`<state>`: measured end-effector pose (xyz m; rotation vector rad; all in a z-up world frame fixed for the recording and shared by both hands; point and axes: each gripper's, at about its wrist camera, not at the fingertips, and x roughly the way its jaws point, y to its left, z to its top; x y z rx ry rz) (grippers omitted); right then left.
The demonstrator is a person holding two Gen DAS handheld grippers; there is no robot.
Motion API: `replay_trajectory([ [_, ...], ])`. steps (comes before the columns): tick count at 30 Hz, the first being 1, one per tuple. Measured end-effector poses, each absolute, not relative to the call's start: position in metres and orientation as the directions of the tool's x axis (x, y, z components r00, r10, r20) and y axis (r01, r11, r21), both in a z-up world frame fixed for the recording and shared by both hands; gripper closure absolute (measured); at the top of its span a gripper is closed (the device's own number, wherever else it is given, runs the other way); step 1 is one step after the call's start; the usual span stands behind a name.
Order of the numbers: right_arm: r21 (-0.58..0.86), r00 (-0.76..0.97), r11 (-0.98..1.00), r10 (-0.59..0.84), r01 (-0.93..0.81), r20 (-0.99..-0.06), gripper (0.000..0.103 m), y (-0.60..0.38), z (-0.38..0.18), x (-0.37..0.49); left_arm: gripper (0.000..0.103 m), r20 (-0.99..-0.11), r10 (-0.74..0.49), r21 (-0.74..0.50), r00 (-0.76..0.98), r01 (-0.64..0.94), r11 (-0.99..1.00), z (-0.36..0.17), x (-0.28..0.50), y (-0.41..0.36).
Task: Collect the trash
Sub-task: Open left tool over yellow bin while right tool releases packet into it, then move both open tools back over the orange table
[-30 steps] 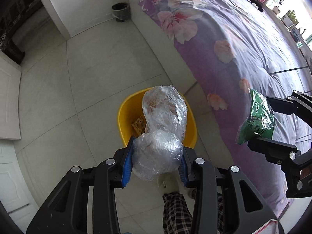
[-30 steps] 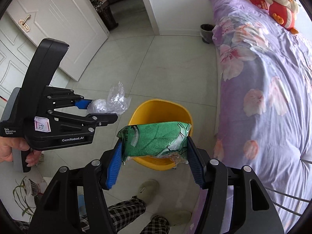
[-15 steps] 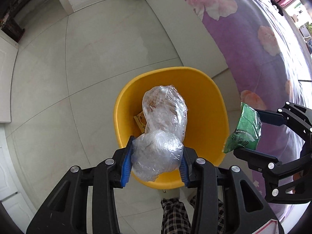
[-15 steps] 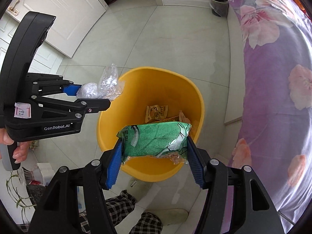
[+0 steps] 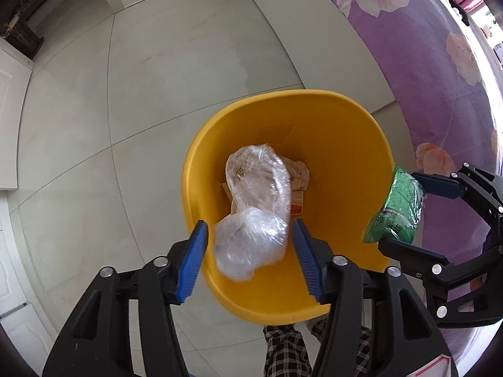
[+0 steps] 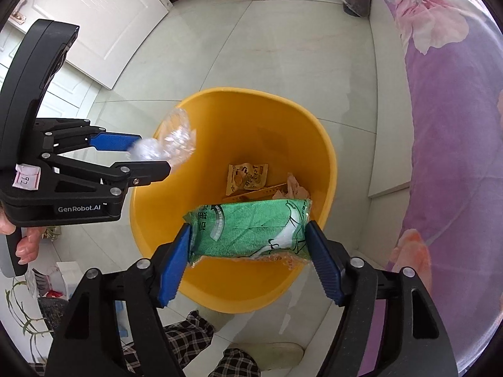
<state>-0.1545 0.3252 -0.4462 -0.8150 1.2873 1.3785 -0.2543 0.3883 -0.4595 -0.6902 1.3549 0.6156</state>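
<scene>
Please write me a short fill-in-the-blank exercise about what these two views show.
1. The bin under both grippers is coloured ____.
2. The packet between the right gripper's opening jaws is coloured ____.
3. The clear bag sits between the ____ gripper's opening jaws.
4. Beside the bin, the bed has a floral cover coloured ____.

Missing words: yellow; green; left; purple

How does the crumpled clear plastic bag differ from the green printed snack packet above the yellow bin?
The crumpled clear plastic bag is see-through and balled; the green printed snack packet is opaque and flat. The bag hangs between the opening left gripper pads, untouched; the packet spans the opening right gripper pads. Both are over the yellow bin.
</scene>
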Motion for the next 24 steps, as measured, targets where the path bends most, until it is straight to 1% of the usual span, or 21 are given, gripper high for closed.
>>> replay_trajectory([
  [2, 0.26, -0.23, 0.105, 0.236, -0.96, -0.944, 0.024, 0.326, -0.446, -0.152, 0.039, -0.993, 0.009, -0.085, 0.12, -0.753, 0.653, -0.458, -0.255, 0.388],
  [8, 0.257, -0.226, 0.103, 0.243, -0.961, -0.943, 0.023, 0.32, -0.44, -0.153, 0.039, -0.993, 0.017, -0.079, 0.119, -0.752, 0.654, -0.448, -0.254, 0.387],
  [13, 0.249, -0.212, 0.116, 0.262, -0.962, -0.941, 0.024, 0.311, -0.413, -0.154, 0.039, -0.992, 0.031, -0.07, 0.12, -0.75, 0.658, -0.42, -0.253, 0.381],
  [17, 0.244, -0.199, 0.125, 0.295, -0.962, -0.934, 0.024, 0.298, -0.377, -0.157, 0.039, -0.989, 0.053, -0.066, 0.135, -0.743, 0.666, -0.381, -0.255, 0.372],
  [24, 0.233, -0.16, 0.156, 0.378, -0.96, -0.912, 0.024, 0.273, -0.295, -0.162, 0.039, -0.979, 0.098, -0.059, 0.176, -0.715, 0.697, -0.309, -0.257, 0.354],
])
